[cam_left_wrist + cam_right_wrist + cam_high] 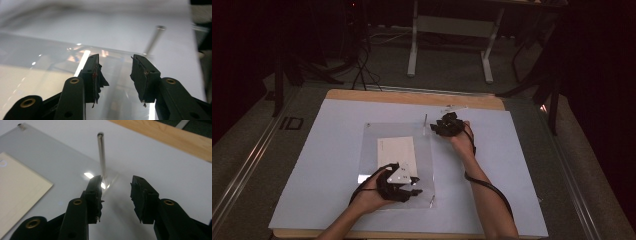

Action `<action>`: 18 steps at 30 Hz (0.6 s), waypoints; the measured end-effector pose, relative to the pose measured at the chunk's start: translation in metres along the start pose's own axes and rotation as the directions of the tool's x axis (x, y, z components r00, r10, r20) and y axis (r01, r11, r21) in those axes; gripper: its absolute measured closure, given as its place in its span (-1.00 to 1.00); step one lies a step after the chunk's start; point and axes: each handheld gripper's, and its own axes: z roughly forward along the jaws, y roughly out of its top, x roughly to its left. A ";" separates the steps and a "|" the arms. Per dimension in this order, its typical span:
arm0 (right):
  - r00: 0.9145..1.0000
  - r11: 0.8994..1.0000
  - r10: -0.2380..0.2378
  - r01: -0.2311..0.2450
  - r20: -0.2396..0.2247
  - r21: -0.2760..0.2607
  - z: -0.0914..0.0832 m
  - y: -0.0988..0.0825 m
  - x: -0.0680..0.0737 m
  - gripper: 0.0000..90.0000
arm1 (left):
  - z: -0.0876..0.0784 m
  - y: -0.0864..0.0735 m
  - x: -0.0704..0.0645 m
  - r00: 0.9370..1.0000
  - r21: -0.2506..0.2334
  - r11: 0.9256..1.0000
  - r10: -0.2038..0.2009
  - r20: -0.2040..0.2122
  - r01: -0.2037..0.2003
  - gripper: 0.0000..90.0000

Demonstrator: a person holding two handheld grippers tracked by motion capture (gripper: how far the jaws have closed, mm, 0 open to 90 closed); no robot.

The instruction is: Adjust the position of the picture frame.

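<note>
Clear acrylic sheet (397,165) lies flat mid-table on the white cover (312,165), cream card (396,152) under or inside it, upright metal pins at its corners: far-right pin (102,157), near-right pin (432,201). Looks like a release step: both sets of jaws stand apart, nothing between them.

Left gripper (115,75) sits low over the sheet's near edge, hand wrapped around the body, aimed across the sheet. Right gripper (116,192) is at the far-right corner, wrist bent, jaws pointing down at the pin's base, left pad just beside it.

Next, I'd guess: line up on a pin or sheet edge, then close squarely; the glossy sheet could slip.
</note>
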 end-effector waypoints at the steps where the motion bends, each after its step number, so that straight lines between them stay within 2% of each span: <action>1: 1.000 1.000 -0.003 0.003 0.001 0.001 -0.003 -0.002 0.000 0.31 | -0.003 0.000 0.006 1.000 -0.008 1.000 -0.023 -0.011 0.023 0.28; 3: 1.000 1.000 -0.011 0.011 0.000 0.007 -0.008 -0.008 0.001 0.27 | -0.007 0.000 0.017 0.998 -0.012 0.999 -0.046 -0.047 0.046 0.25; 6: 1.000 1.000 0.009 -0.009 -0.014 -0.005 -0.016 -0.016 0.003 0.23 | -0.010 -0.001 0.036 0.992 -0.023 0.995 -0.097 -0.082 0.095 0.22; 10: 0.999 0.999 -0.033 0.033 -0.018 0.005 -0.028 -0.025 0.006 0.22 | -0.012 0.001 0.060 0.981 -0.036 0.989 -0.144 -0.131 0.140 0.22; 11: 0.999 0.999 -0.033 0.033 -0.018 0.005 -0.028 -0.025 0.006 0.22 | -0.012 0.001 0.060 0.981 -0.036 0.989 -0.144 -0.131 0.140 0.22; 12: 0.999 0.999 -0.045 0.045 -0.017 0.006 -0.032 -0.027 0.006 0.21 | -0.012 0.002 0.071 0.974 -0.051 0.985 -0.172 -0.148 0.166 0.22; 18: 0.997 0.997 -0.069 0.069 -0.034 0.022 -0.047 -0.041 0.008 0.17 | -0.005 0.004 0.100 0.955 -0.039 0.977 -0.213 -0.207 0.209 0.21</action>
